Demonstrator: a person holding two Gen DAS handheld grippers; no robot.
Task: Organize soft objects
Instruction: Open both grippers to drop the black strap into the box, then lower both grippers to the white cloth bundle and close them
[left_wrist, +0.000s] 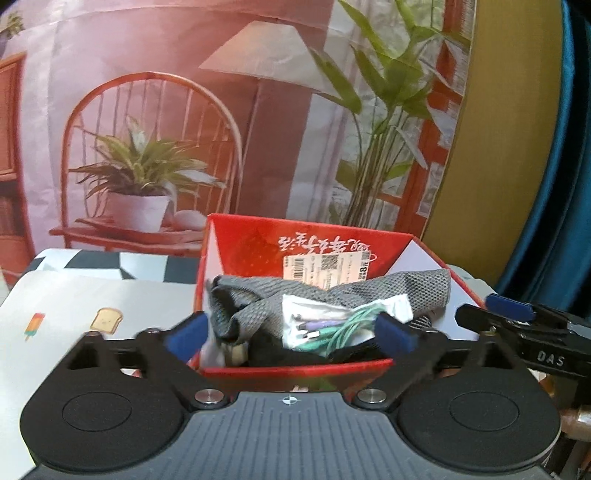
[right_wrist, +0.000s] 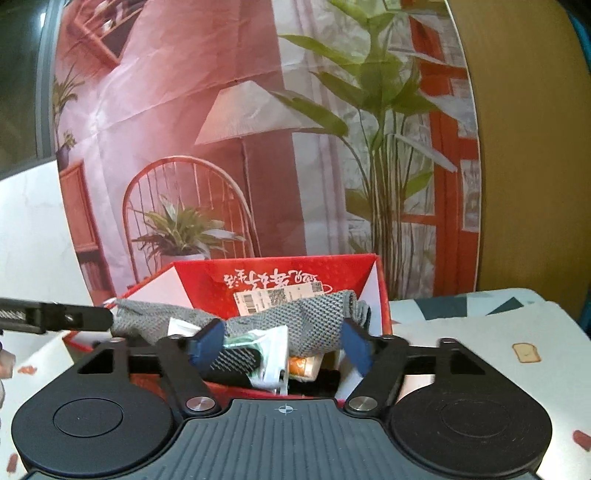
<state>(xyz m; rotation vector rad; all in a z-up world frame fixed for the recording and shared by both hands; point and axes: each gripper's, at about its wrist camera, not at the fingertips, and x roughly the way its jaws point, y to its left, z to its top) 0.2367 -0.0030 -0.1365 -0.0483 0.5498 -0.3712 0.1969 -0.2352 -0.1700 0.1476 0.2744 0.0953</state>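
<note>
a: both your claws are at the red box (left_wrist: 310, 236), which sits on the table (left_wrist: 74, 295) on a mat printed with toast and ice lollies. the left claw (left_wrist: 291, 332) has its jaws wide apart over the near rim, nothing pressed between the blue pads (left_wrist: 186, 332). the right claw (right_wrist: 280, 345) stands apart too, with the grey mesh cloth (right_wrist: 317, 317) between its pads; i can't see them pinching it.

b: where are the soft things?

a: all in the box. the grey mesh cloth (left_wrist: 273, 295) is draped across the top, reaching towards the right wall. under it lies a clear bag of green cable (left_wrist: 332, 321), and something black and soft (left_wrist: 280, 350) lower down, too dark to name. from the right wrist view there is also an orange packet (right_wrist: 303, 365) near the front.

b: how will the cloth handle?

a: light and limp, i'd judge. it will sag and drag whatever it lies on, and the open weave may snag the cable bag. take it by a bunched fold, not a loose edge, so you get several layers between the pads.

b: and the bag?

a: slippery film, by the look of it. pinch its crumpled top, and lift slowly.
</note>
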